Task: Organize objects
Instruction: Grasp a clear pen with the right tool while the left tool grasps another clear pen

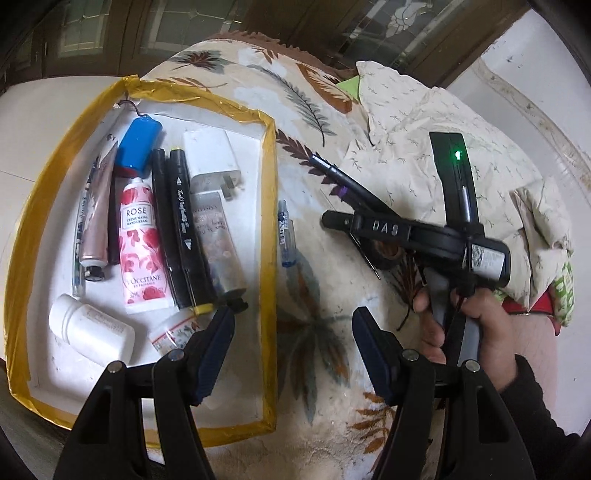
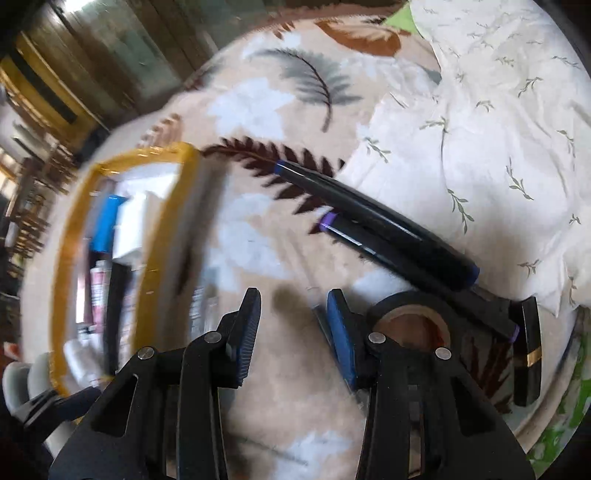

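Observation:
A white tray with yellow taped rim [image 1: 271, 206] [image 2: 166, 236] lies on a leaf-print blanket and holds a rose hand cream tube [image 1: 142, 251], a blue battery [image 1: 138, 146], black markers [image 1: 183, 229], a white charger [image 1: 212, 153] and a white bottle [image 1: 92, 334]. My left gripper [image 1: 291, 354] is open and empty over the tray's right rim. My right gripper [image 2: 291, 332] is open and empty above the blanket. It shows in the left wrist view [image 1: 391, 230]. Two black markers [image 2: 384, 225] [image 1: 341, 181], a black tape roll [image 2: 410, 317] and a small blue vial [image 1: 286, 232] lie on the blanket.
A crumpled white leaf-print sheet [image 1: 436, 122] [image 2: 491, 122] lies at the right. A black tube with a gold band [image 2: 528, 350] stands beside the tape roll. The tray's near part [image 1: 229, 384] is bare white. Dark wooden doors [image 1: 221, 33] are behind the bed.

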Available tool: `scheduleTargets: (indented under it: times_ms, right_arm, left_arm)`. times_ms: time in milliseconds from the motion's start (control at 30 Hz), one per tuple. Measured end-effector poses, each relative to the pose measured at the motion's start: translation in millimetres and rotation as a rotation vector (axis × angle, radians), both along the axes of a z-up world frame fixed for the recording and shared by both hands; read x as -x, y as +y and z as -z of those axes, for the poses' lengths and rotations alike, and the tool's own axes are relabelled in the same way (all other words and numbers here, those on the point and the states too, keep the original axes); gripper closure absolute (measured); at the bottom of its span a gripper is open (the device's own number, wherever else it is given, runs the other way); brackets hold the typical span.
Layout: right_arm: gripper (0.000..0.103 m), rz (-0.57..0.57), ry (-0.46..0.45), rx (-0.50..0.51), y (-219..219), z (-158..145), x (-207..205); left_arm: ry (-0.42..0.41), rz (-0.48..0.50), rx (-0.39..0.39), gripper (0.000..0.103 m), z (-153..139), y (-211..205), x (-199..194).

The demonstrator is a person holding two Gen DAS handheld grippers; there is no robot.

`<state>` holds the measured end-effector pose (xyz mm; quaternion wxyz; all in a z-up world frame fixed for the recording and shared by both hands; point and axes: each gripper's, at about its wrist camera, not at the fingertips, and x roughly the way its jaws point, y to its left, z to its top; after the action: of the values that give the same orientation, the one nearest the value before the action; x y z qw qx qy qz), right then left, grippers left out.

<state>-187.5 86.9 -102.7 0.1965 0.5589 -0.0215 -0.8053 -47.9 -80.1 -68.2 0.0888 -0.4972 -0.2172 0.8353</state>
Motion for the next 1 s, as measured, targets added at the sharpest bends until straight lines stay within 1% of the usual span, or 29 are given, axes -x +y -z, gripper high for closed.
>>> scheduleTargets:
  times_ms: [33, 67, 133, 200, 300, 367, 467, 533, 567, 600, 667, 733, 867, 933, 967, 1000]
  right_arm:
    - [0.067, -0.007, -0.001, -0.002, -1.0, 1.1, -0.1]
    - [0.075, -0.013, 0.012, -0.038, -3.5, -0.1, -3.3]
    - [0.088, -0.037, 0.006, -0.083, -5.0, 1.7, -10.4]
    - [0.092, -0.044, -0.012, -0.078, 1.7, 3.9, -22.2]
    - [0.096, -0.034, -0.054, -0.021, 20.1, 6.3, -39.6]
    - [0.096, -0.02, -0.08, 0.022, 33.0, 7.5, -50.3]
    - [0.096, -0.007, -0.096, 0.048, 47.4, 11.4, -63.0]
    - [0.096, 0.013, -0.105, 0.085, 54.8, 12.5, -66.4]
    - [0.096, 0.025, -0.112, 0.102, 58.1, 13.0, -67.3]
    - [0.096, 0.031, -0.112, 0.111, 60.2, 13.5, -68.3]
    - [0.096, 0.037, -0.113, 0.123, 62.1, 14.5, -69.8]
    - [0.096, 0.029, -0.107, 0.114, 59.9, 13.9, -70.8]
    - [0.096, 0.033, -0.108, 0.123, 62.0, 12.5, -70.6]
    - [0.096, 0.043, -0.113, 0.136, 66.1, 11.5, -74.1]
    - [0.096, 0.046, -0.114, 0.141, 68.6, 11.0, -77.0]
    - [0.096, 0.048, -0.114, 0.143, 68.9, 10.9, -78.0]
  left_arm:
    - [-0.002, 0.0, -0.002, 0.036, -2.6, -0.1, 2.9]
    - [-0.006, -0.001, -0.008, 0.036, -5.2, -0.6, 5.5]
    - [-0.008, 0.003, -0.028, 0.036, -13.9, 0.2, 13.6]
    - [-0.013, 0.011, -0.039, 0.036, -21.3, 4.6, 23.8]
    - [-0.053, 0.059, 0.017, 0.036, -24.0, 22.9, 47.5]
    - [-0.097, 0.081, 0.031, 0.036, -16.9, 35.8, 63.3]
    - [-0.166, 0.15, -0.034, 0.036, 4.9, 53.0, 80.9]
    - [-0.237, 0.18, -0.024, 0.036, 22.3, 60.6, 78.8]
    - [-0.26, 0.191, -0.012, 0.036, 29.0, 63.5, 75.9]
    - [-0.285, 0.207, 0.023, 0.036, 36.0, 67.5, 70.2]
    - [-0.282, 0.222, 0.103, 0.039, 38.1, 71.9, 61.9]
    - [-0.27, 0.231, 0.164, 0.041, 35.5, 75.1, 56.4]
    - [-0.302, 0.202, 0.289, 0.045, 37.8, 72.2, 51.2]
    - [-0.309, 0.167, 0.319, 0.045, 40.1, 64.8, 48.1]
    - [-0.312, 0.156, 0.319, 0.045, 40.6, 60.8, 47.3]
    - [-0.306, 0.143, 0.299, 0.045, 39.6, 55.6, 47.2]
